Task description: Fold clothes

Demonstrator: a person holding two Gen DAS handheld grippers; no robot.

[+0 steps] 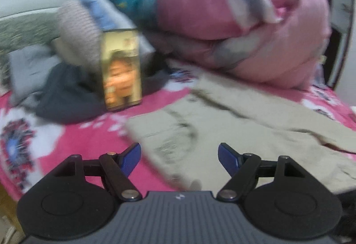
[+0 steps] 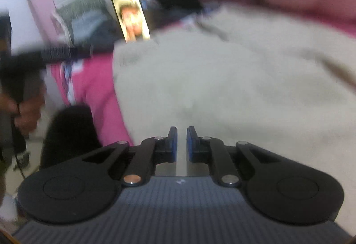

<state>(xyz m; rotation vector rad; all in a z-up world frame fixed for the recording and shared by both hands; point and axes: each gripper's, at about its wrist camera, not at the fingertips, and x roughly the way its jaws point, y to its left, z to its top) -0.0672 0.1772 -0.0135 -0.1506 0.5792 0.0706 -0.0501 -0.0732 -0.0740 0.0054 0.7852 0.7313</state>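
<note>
1. Left gripper [image 1: 179, 155]: blue-padded fingers spread wide, nothing between them. It hangs over the near corner of the garment, one finger above the bedsheet, the other above cloth.

2. Right gripper [image 2: 182, 143]: fingers drawn almost together with a narrow slit between the pads. Beige cloth fills the view directly ahead, but blur hides whether any fabric is pinched in the slit; I cannot tell.

3. Beige garment [image 1: 233, 132]: the task's thing, lying spread and rumpled on the bed just ahead of and right of the left gripper, with seams and a dark printed patch showing. Whether it is opened out or partly folded cannot be read.

4. Pink bedsheet [image 1: 73, 139]: patterned, under the garment, exposed ahead-left of the left gripper.

5. Phone [image 1: 121, 69]: propped upright, screen lit, well ahead of the left gripper, leaning on a dark garment [image 1: 66, 99] in a heap of clothes.

6. Pink quilt [image 1: 255, 28]: bundled far ahead-right, its foot just beside the beige garment's far edge.

7. Hazards, as judged:
   - A pinch taken through the garment could also catch the bedsheet and drag it along.
   - A wide forward sweep of cloth could topple the phone.
   - Uneven pulls from the two grippers would skew the fold line.
</note>
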